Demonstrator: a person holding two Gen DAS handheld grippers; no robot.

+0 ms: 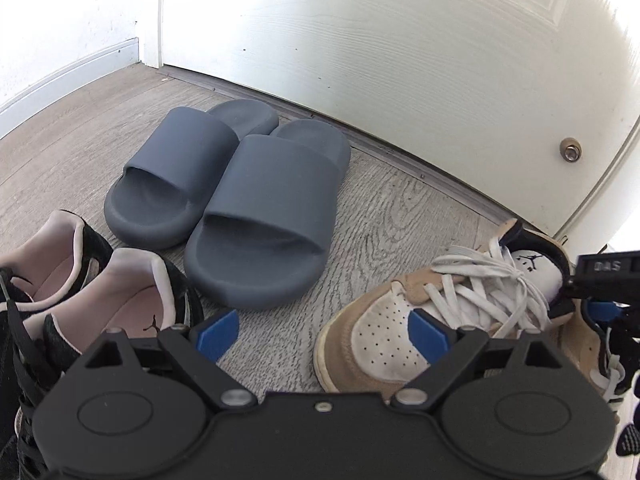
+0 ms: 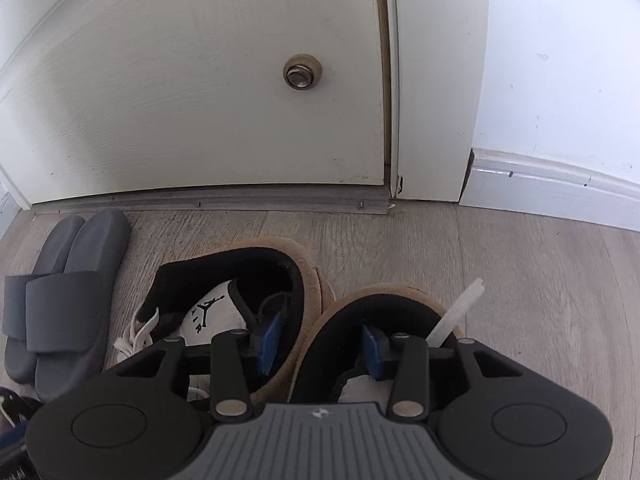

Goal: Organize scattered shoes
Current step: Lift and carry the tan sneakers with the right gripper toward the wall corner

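Grey slides (image 1: 228,200), black sneakers (image 1: 100,292) and tan sneakers (image 2: 304,312) sit paired by the door (image 1: 400,60); right gripper (image 2: 320,346) pinches both tan collars together, left gripper (image 1: 320,332) gapes empty.

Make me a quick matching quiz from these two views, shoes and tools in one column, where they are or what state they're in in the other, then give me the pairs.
1. grey slides
2. black sneakers
3. tan sneakers
4. left tool

A. open, holding nothing
B. side by side, nearest the door
C. right tool's fingers inside their collars
D. bottom left corner of the left wrist view

Pairs: 1-B, 2-D, 3-C, 4-A
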